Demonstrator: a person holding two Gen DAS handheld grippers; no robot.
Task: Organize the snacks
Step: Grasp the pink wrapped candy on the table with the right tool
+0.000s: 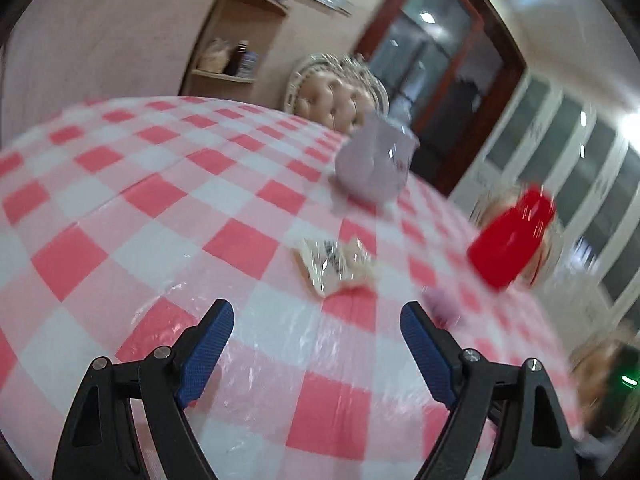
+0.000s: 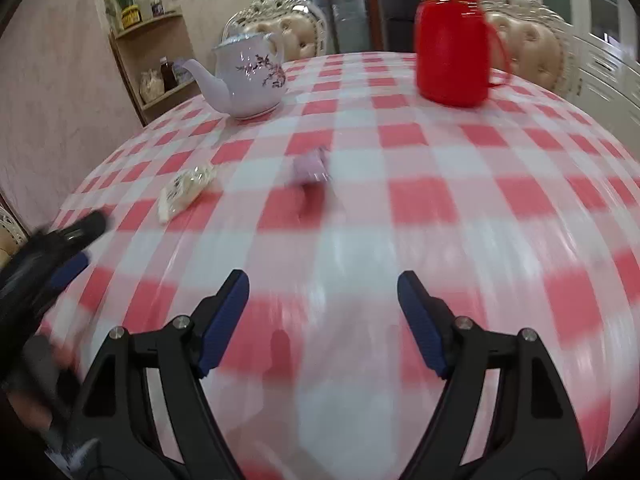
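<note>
A pale snack in a clear wrapper (image 1: 336,265) (image 2: 185,190) lies on the red-and-white checked tablecloth (image 1: 160,208) (image 2: 460,200). A small purple-wrapped snack (image 2: 310,168) lies to its right, blurred; in the left wrist view it is a purple smear (image 1: 442,306) by the right finger. My left gripper (image 1: 316,324) stands open above the cloth, short of the clear-wrapped snack, nothing between its fingers. My right gripper (image 2: 322,292) is open over bare cloth, nearer than both snacks. The left gripper (image 2: 76,240) shows blurred at the left edge of the right wrist view.
A white flowered teapot (image 2: 248,80) (image 1: 372,164) and a red thermos flask (image 2: 452,40) (image 1: 508,244) stand on the far side of the table. Padded chairs (image 2: 532,52) sit behind it. A wooden corner shelf (image 2: 152,64) with jars stands at the wall.
</note>
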